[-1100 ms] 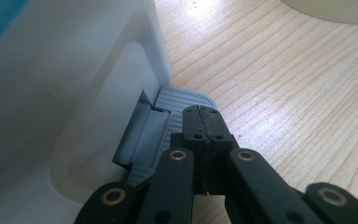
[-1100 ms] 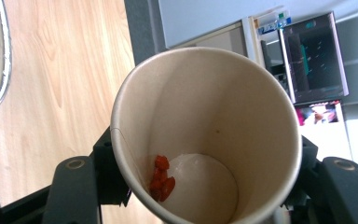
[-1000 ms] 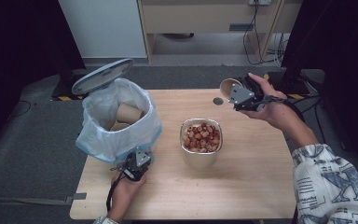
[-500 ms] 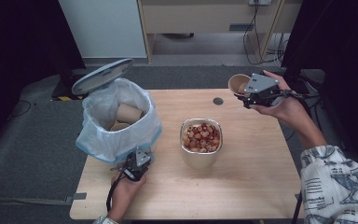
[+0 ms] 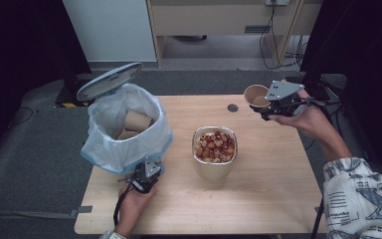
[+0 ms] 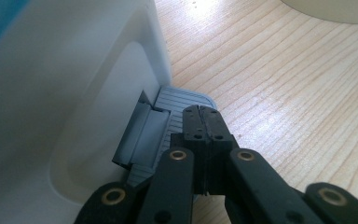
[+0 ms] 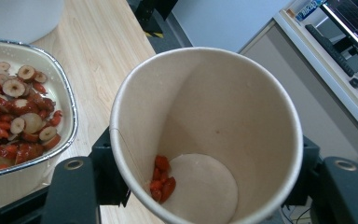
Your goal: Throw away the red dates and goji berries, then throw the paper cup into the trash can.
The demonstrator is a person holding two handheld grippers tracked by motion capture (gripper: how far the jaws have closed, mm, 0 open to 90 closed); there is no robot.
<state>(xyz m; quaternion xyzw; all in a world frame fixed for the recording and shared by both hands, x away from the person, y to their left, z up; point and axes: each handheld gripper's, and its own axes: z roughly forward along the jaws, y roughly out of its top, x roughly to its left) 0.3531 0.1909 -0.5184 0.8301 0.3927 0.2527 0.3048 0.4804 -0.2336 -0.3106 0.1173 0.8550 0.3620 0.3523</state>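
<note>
While the left tongs (image 5: 145, 175) are pressing fully closed on the bin's grey pedal (image 6: 168, 116) at the counter's (image 5: 258, 199) seven o'clock, the right tongs (image 5: 267, 104) are gripping a paper cup (image 5: 254, 94) at two o'clock, above the counter, a few red pieces (image 7: 161, 179) lying inside.

Paper cup (image 5: 255, 94) carried farther right, tilted.

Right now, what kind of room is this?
Probably an office or lab set up for recording, not a kitchen: a light wooden table on grey carpet, dangling cables under a desk behind it, and a computer keyboard nearby.
</note>
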